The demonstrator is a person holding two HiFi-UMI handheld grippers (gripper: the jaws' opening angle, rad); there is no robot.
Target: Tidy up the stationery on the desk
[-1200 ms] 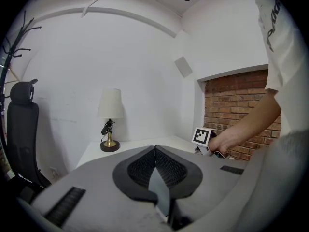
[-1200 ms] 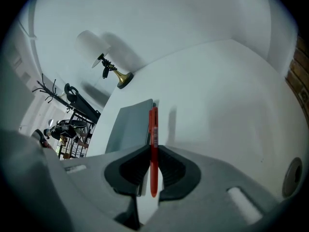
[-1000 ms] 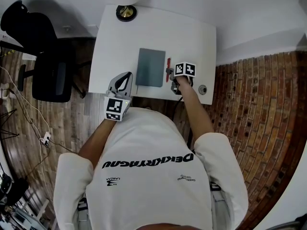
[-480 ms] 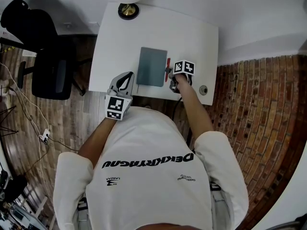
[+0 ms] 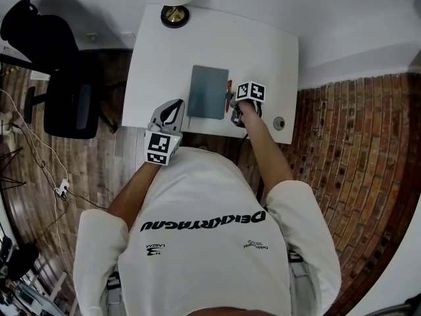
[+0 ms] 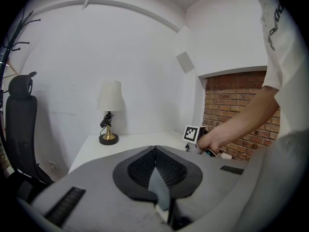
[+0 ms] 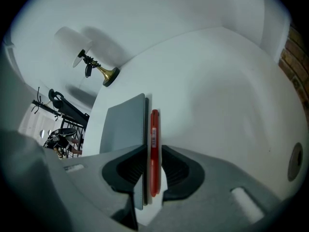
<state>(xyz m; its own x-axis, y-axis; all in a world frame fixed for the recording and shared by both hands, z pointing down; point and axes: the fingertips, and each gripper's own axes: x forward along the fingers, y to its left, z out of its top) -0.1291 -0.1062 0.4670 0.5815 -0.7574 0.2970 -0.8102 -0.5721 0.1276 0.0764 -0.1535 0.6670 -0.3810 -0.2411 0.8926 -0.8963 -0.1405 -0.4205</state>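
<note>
R gripper (image 7: 153, 175) pinching red pen (image 7: 154, 144) just right of grey notebook (image 7: 124, 124) (pen parallel w/ its edge), L gripper (image 6: 155, 150) jaws pressed together, empty, near notebook's left side.

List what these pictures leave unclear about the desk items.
- Label print on the red pen: too small, right gripper view.
- Whether the right tongs pinch or only straddle it: unclear, same view.
- The round object by the desk edge: too small, head view.
- Shade of the lamp: cut by head view's top edge.
</note>
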